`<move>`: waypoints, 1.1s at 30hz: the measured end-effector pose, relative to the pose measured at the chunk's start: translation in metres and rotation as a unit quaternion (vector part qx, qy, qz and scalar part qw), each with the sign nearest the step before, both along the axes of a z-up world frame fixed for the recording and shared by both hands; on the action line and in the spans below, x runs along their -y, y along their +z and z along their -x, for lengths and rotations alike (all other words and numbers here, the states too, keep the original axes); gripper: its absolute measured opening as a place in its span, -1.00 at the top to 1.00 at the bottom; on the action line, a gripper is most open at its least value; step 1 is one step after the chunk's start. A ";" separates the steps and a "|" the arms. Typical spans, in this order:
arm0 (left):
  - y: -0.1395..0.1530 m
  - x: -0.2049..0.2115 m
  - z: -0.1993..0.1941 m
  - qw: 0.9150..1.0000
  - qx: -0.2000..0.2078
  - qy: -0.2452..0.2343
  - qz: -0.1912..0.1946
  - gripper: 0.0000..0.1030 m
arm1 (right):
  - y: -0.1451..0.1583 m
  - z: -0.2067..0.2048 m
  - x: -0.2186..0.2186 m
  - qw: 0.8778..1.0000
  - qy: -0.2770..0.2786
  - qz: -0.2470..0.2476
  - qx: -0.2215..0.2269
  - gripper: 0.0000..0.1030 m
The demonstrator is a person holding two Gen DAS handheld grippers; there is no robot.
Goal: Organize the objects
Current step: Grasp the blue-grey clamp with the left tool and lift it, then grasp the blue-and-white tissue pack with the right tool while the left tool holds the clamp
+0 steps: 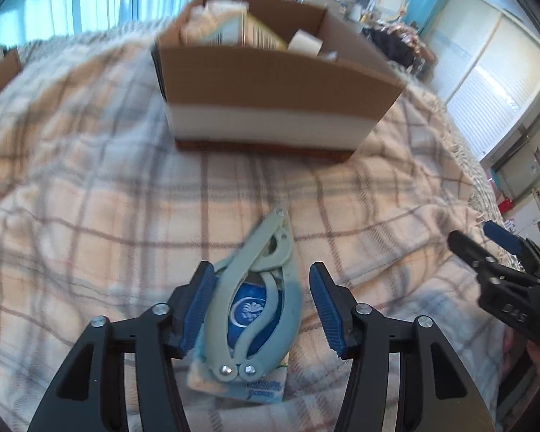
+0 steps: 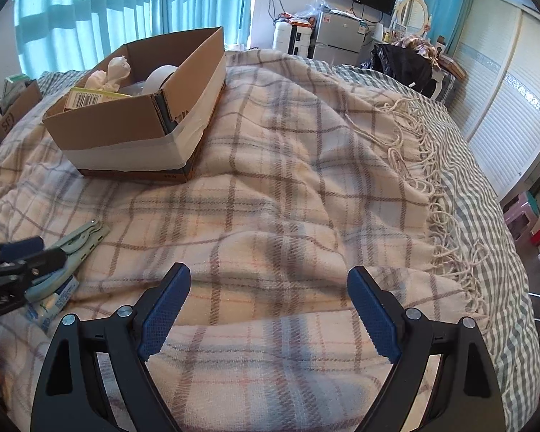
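Note:
A pale green plier-like hand tool point(image 1: 255, 295) lies on a small tissue pack point(image 1: 237, 381) with a blue logo, on the plaid blanket. My left gripper point(image 1: 261, 309) is open, its blue pads on either side of the tool, the left pad close against it. The tool point(image 2: 79, 241) and pack point(image 2: 54, 300) also show at the left of the right wrist view, partly behind the left gripper point(image 2: 10, 266). My right gripper point(image 2: 270, 313) is open and empty over bare blanket. An open cardboard box point(image 1: 270, 82) holding several items stands farther back on the bed.
The box point(image 2: 136, 122) holds a barcoded carton, crumpled paper and a white roll. A second small cardboard box point(image 2: 14, 108) sits at the far left. The blanket's fringe point(image 2: 432, 180) runs along the right side of the bed. A fridge and clutter stand beyond the bed.

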State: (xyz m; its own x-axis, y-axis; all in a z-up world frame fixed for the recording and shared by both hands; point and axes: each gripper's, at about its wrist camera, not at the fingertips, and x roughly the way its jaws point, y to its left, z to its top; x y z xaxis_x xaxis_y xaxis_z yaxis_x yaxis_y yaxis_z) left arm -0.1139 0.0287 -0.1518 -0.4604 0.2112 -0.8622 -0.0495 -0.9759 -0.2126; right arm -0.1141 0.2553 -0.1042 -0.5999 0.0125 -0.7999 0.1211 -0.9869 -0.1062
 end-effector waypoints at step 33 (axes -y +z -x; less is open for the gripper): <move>-0.013 0.073 -0.032 1.000 0.019 0.020 -0.002 0.73 | -0.031 -0.017 0.142 0.983 0.142 0.044 0.108 -0.72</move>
State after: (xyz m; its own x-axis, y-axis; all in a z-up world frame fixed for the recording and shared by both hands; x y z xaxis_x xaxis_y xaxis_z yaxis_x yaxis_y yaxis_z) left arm -0.0820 -0.0443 -0.1643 -0.4361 0.1959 -0.8783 -0.0018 -0.9762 -0.2168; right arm -0.0969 0.1138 -0.1355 -0.3859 -0.2068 -0.8991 0.4037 -0.9141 0.0369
